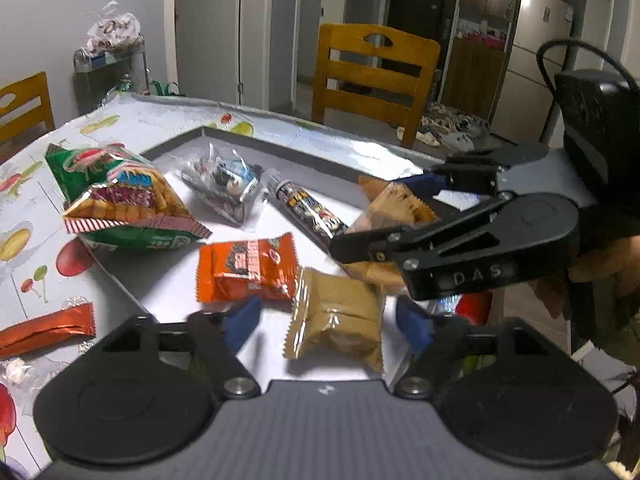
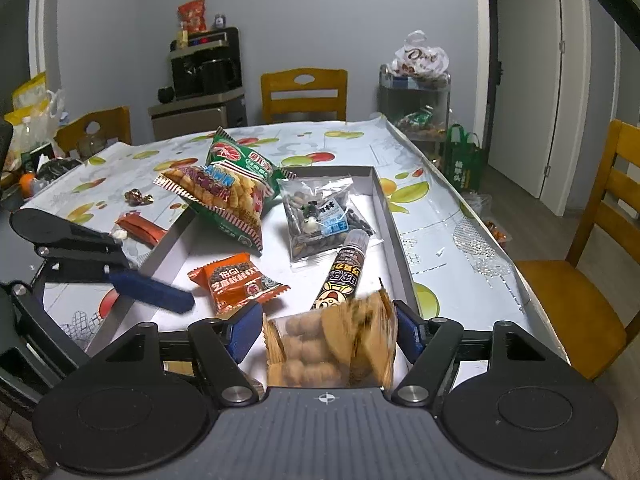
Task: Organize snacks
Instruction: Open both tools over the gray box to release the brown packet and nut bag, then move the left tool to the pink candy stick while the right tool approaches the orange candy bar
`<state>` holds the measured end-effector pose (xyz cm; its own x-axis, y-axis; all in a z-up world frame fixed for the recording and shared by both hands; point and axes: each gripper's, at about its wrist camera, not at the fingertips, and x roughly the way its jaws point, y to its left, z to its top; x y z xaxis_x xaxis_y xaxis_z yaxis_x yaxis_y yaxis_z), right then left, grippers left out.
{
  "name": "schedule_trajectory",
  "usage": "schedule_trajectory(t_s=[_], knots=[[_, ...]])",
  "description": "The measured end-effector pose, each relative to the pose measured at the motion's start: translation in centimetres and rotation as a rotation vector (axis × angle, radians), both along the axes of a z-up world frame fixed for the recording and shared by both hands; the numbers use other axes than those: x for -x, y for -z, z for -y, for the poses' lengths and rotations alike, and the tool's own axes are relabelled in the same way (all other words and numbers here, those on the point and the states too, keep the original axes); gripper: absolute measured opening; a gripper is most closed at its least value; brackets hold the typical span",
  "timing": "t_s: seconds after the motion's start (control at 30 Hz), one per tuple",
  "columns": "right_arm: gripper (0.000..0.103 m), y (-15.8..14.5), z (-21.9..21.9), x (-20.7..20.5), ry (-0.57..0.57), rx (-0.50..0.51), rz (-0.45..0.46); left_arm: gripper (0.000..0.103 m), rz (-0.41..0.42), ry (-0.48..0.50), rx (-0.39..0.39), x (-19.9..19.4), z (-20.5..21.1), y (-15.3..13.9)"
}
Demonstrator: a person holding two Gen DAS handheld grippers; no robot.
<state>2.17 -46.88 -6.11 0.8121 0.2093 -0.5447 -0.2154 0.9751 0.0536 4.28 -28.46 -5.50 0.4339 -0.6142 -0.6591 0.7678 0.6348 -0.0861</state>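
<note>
A: Two tan packets are in play. On the left, the left gripper (image 1: 326, 326) stands wide, its pads either side of the tan biscuit packet (image 1: 336, 326) lying in the grey tray (image 1: 280, 148), not pressing it

B: So that one looks delivered. And the right?

A: The right gripper (image 2: 324, 332) has the second tan packet (image 2: 332, 344) between its pads, just above the tray's near end; whether it's squeezed, I cannot tell

B: Next, I'd guess: lower it beside the tube (image 2: 340, 272), clear of the orange packet (image 2: 236, 282)
</note>
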Motion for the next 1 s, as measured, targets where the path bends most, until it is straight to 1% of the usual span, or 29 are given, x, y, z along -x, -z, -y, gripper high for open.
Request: schedule_trajectory(t_s=[0.1, 0.13, 0.17, 0.23, 0.37, 0.5, 0.73, 0.8, 0.87, 1.0], knots=[[0.072, -0.4, 0.0, 0.2, 0.0, -0.003, 0.016, 0.084, 0.028, 0.003, 0.002, 0.5, -0.1, -0.4], [0.078, -0.6, 0.0, 0.3, 0.004, -0.01, 0.024, 0.085, 0.036, 0.003, 0.001, 0.6, -0.1, -0.5], [0.087, -0.7, 0.1, 0.4, 0.008, -0.018, 0.032, 0.088, 0.045, 0.001, 0.001, 0.7, -0.2, -0.6], [0.094, -1.0, 0.1, 0.6, 0.014, -0.035, 0.048, 0.091, 0.058, -0.005, 0.008, 0.9, -0.5, -0.8], [0.099, -1.7, -0.4, 0.8, 0.008, -0.037, 0.061, 0.091, 0.064, -0.023, 0.028, 1.0, -1.5, -1.4], [0.103, -2.3, -0.9, 1.0, 0.011, -0.039, 0.079, 0.092, 0.08, -0.04, 0.053, 1.2, -2.8, -2.1], [0.103, -3.6, -1.5, 1.0, 0.056, -0.091, 0.082, 0.093, 0.12, -0.081, 0.09, 1.5, -6.0, -3.3], [0.103, -3.8, -1.7, 0.9, 0.07, -0.103, 0.079, 0.098, 0.123, -0.095, 0.103, 1.6, -7.0, -3.5], [0.103, -4.0, -2.2, 0.9, 0.076, -0.119, 0.071, 0.098, 0.129, -0.108, 0.118, 1.7, -8.1, -3.7], [0.103, -4.4, -3.6, 0.9, 0.082, -0.116, 0.059, 0.098, 0.134, -0.125, 0.132, 1.7, -10.1, -3.8]])
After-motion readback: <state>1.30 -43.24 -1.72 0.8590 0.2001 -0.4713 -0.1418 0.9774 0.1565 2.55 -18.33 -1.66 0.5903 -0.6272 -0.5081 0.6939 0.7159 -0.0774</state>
